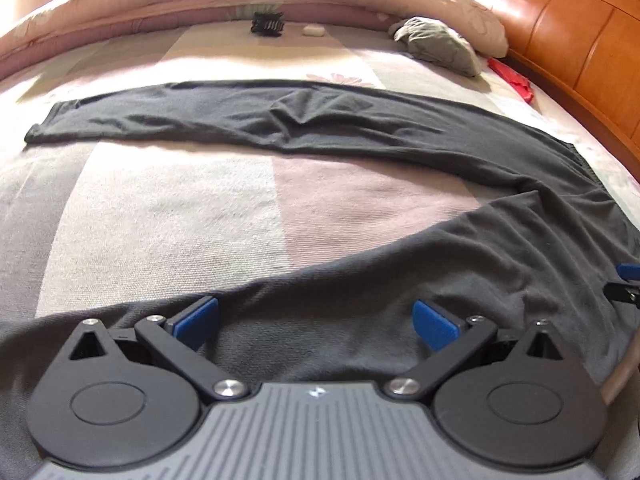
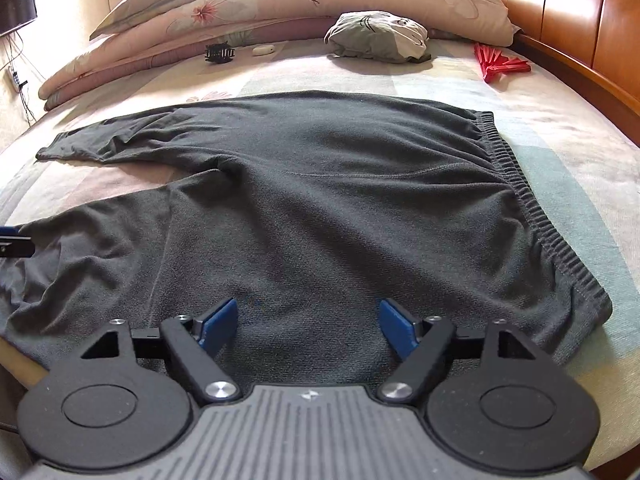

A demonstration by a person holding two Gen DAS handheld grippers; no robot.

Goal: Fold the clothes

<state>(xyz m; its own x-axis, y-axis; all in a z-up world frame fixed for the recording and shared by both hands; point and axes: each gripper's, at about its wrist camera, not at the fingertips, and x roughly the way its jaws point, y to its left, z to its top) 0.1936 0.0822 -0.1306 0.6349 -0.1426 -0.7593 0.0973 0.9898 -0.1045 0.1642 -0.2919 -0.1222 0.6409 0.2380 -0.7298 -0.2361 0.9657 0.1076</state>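
Hovering, left gripper point(image 1: 316, 322): its blue pads stand wide apart, with nothing between them. It hangs just over the near leg of the trousers.
Right gripper point(image 2: 307, 326): it is let go too, pads spread, holding nothing. It sits low over the near edge of the trousers, by the waist end.
Trousers point(image 2: 320, 216): dark grey, lying flat on the bed point(image 2: 560, 152). Both grippers are at the near side, so the cloth runs away from them, up the bed.
Long way: the trousers run side to side. The stretchy waistband point(image 2: 520, 200) is at the right. The two legs go off to the left and spread open like a V.
Far leg point(image 1: 200, 120): well away from both grippers, with bare bed between it and the near leg.
Who is nearer: the left gripper is nearer the legs, the right gripper nearer the waistband.
Next, I think: grab the near edge and carry it away, over onto the far leg.
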